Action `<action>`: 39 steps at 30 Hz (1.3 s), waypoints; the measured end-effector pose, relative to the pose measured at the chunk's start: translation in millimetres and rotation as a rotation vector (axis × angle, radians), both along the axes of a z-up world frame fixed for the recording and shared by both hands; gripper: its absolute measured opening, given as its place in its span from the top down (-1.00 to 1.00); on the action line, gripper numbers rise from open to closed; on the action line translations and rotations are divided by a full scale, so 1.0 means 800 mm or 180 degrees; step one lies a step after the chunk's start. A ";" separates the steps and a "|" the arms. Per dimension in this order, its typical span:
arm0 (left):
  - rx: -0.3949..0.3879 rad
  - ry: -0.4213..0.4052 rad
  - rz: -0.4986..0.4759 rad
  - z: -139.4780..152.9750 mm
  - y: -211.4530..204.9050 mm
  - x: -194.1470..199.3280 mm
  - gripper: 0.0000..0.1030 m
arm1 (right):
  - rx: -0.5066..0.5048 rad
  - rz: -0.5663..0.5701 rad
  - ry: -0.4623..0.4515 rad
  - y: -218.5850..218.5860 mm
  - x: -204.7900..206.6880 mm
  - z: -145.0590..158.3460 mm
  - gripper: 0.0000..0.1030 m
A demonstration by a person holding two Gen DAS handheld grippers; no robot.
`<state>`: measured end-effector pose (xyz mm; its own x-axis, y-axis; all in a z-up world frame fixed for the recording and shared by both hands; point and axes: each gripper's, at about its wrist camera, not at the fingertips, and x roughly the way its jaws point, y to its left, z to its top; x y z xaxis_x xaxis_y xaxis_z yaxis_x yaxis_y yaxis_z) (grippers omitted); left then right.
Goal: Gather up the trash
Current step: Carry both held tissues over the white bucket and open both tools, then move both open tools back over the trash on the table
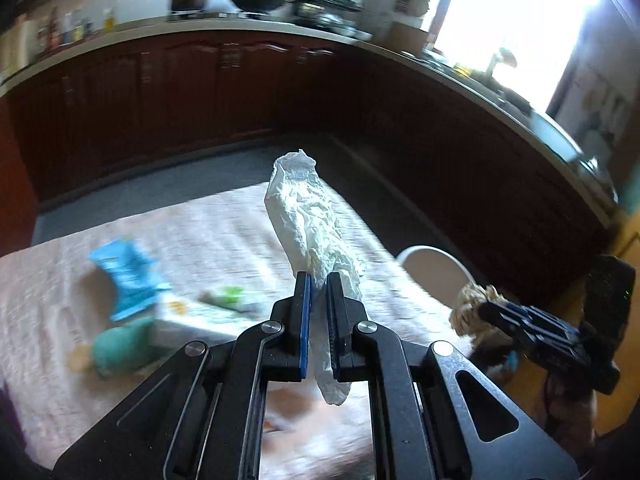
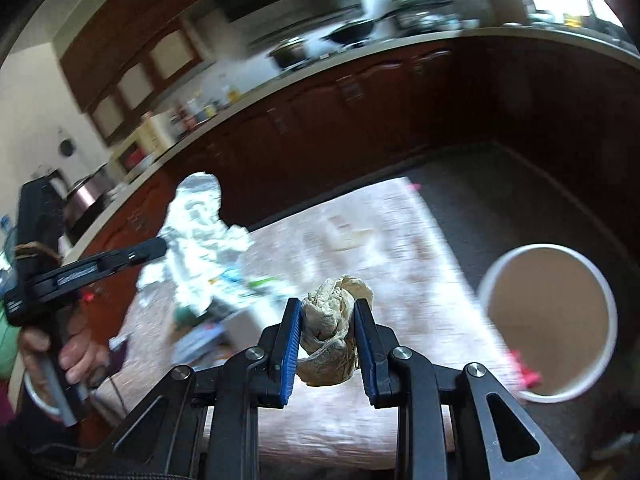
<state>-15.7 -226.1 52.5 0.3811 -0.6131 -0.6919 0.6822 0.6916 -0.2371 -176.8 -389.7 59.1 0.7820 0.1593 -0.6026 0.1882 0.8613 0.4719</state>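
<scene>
Clamped in my left gripper (image 1: pixel 318 280), crumpled white plastic wrapper (image 1: pixel 308 216); right gripper (image 2: pixel 327 308) pinches beige paper wad (image 2: pixel 330 328). I'd centre both over the round white bin (image 2: pixel 548 252) before releasing.

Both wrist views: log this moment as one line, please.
left gripper: shut on white crumpled wrapper | right gripper: shut on beige paper wad | white bin: beside table, nothing dropped yet

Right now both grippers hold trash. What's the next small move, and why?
Probably carry the right gripper, shut on the crumpled brown paper, over the white bin beside the table and release. The left gripper holds its white plastic wrapper farther away.
</scene>
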 end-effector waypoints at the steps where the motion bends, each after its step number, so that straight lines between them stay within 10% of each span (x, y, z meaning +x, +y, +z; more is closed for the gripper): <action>1: 0.0005 0.0001 -0.0062 0.000 -0.016 -0.006 0.90 | -0.0016 -0.0092 0.0014 -0.015 -0.007 -0.001 0.52; 21: 0.0261 0.0261 -0.0826 -0.079 -0.266 -0.079 0.90 | -0.0001 -0.1108 0.0627 -0.195 -0.066 -0.078 0.51; 26: 0.0255 0.0337 -0.0866 -0.097 -0.289 -0.083 0.78 | -0.0026 -0.1236 0.0704 -0.210 -0.066 -0.085 0.51; 30: 0.0213 0.0505 -0.0810 -0.111 -0.287 -0.078 0.10 | -0.0077 -0.1360 0.0798 -0.216 -0.057 -0.090 0.05; 39: 0.0434 0.0277 -0.0592 -0.100 -0.258 -0.073 0.10 | -0.0006 -0.1357 0.0839 -0.217 -0.066 -0.102 0.05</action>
<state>-74.3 -432.5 -27.8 0.2058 -0.5658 -0.7985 0.7819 0.5858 -0.2135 -229.3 -563.1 -22.4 0.5982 -0.1425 -0.7885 0.6364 0.6825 0.3595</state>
